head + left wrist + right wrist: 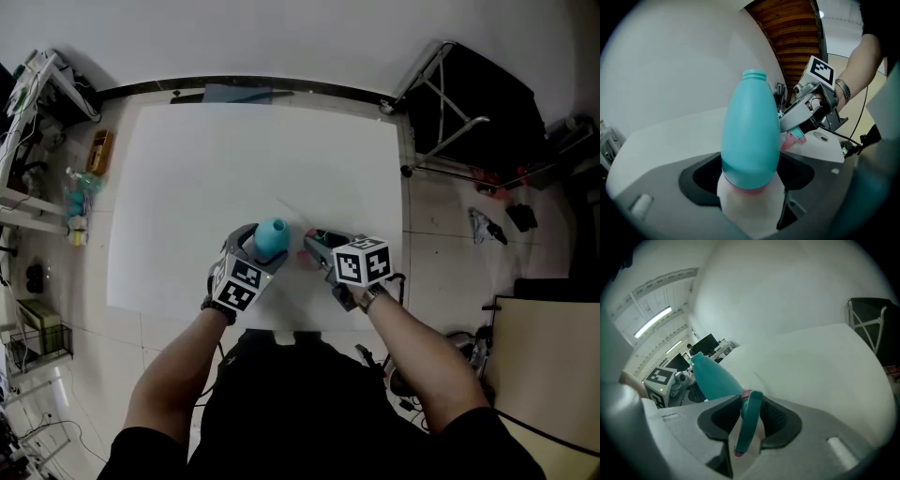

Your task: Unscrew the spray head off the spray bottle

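Note:
A teal spray bottle (272,237) stands up between the jaws of my left gripper (255,255), which is shut on the bottle's lower body (751,140). Its threaded neck (754,75) is bare, with no head on it. The spray head (750,420), teal with a pink part, sits edge-on between the pads of my right gripper (749,427), which is shut on it. In the head view my right gripper (315,246) is just right of the bottle, a little apart from it. From the left gripper view the spray head (796,135) shows beside the bottle's shoulder.
Both grippers hover over the near edge of a white table (187,169). A black folding frame (459,103) stands on the floor to the right. Shelves with bottles (75,202) are at the left.

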A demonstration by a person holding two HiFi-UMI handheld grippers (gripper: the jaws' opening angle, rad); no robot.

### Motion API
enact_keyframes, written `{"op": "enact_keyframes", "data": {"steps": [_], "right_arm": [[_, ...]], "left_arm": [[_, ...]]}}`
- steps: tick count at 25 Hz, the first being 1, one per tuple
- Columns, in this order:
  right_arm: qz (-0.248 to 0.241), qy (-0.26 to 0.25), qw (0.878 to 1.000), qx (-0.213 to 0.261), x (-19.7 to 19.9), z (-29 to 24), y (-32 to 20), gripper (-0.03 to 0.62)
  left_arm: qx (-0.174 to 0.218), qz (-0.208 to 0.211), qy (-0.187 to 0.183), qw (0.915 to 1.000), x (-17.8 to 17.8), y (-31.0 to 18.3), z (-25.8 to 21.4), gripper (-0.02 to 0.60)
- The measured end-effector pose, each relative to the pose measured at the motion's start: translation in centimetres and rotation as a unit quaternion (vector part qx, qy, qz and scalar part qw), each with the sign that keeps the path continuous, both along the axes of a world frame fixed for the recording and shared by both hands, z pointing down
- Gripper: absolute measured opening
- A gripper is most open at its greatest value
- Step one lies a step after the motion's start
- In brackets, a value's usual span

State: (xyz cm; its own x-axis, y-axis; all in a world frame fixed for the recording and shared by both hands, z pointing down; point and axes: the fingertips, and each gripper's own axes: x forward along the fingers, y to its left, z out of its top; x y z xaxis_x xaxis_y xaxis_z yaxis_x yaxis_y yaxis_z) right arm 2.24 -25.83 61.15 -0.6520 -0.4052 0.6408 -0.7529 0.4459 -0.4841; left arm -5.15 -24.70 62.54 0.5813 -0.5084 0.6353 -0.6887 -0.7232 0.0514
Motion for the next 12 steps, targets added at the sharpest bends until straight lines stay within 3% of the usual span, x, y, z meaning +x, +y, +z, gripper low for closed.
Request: {"op": "enact_keyframes", "data": {"steps": [12], "right_arm": [[-0.003, 0.017, 1.000, 0.003, 0.29, 0.55, 0.07, 0.121]], "left_arm": [[0.001, 0.000, 0.001, 1.0000, -0.20, 0.24, 0.61, 0.391]]}}
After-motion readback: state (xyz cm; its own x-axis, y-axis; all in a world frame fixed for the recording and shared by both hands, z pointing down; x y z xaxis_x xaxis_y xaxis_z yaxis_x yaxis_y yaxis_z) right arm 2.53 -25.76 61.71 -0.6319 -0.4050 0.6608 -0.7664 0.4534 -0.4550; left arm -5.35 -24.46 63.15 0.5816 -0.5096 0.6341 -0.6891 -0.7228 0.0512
